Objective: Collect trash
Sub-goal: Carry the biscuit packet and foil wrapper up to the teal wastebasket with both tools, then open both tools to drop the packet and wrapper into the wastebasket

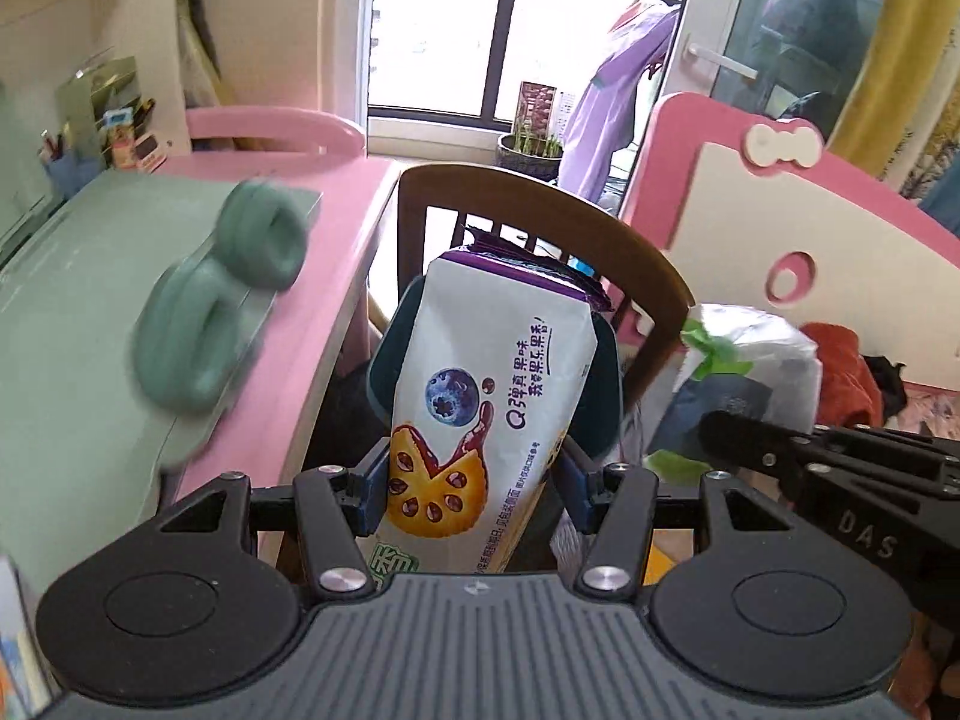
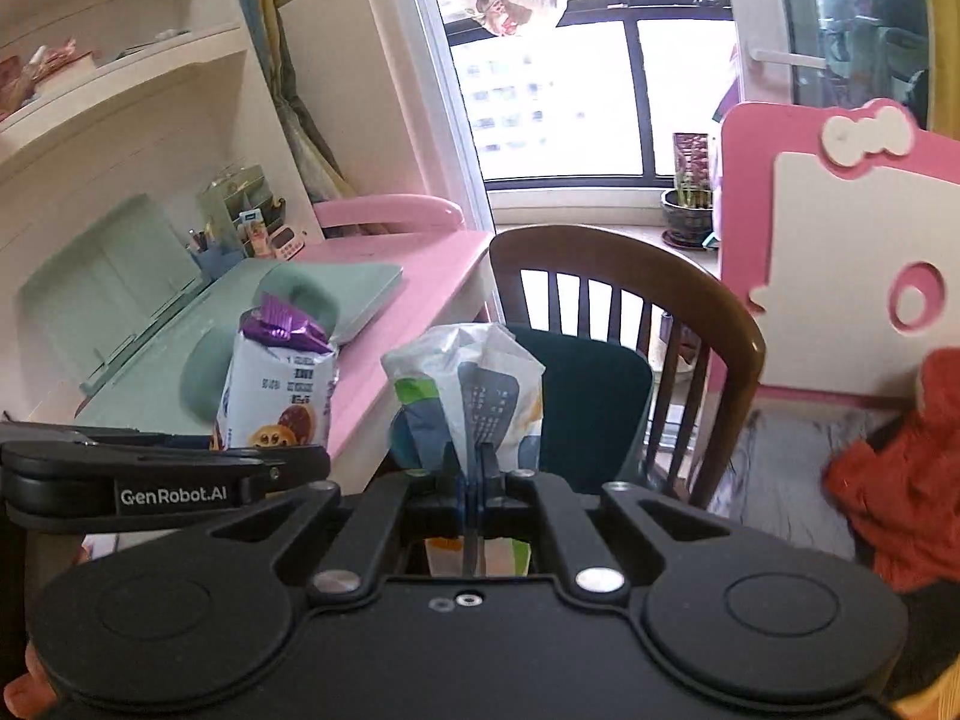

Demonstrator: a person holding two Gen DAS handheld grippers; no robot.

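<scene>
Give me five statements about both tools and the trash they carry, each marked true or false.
1. The left tool grips a blueberry biscuit packet. True.
2. The right tool is empty. False: it is shut on a crumpled white wrapper.
3. The biscuit packet's purple top is torn open. True.
4. A green ring-shaped object lies on the wooden chair. False: it rests on the desk.
5. The desk edge is blue. False: it is pink.

Pink desk [image 1: 336,276] w/ green mat [image 1: 72,312], headphones [image 1: 222,294] on it
</scene>
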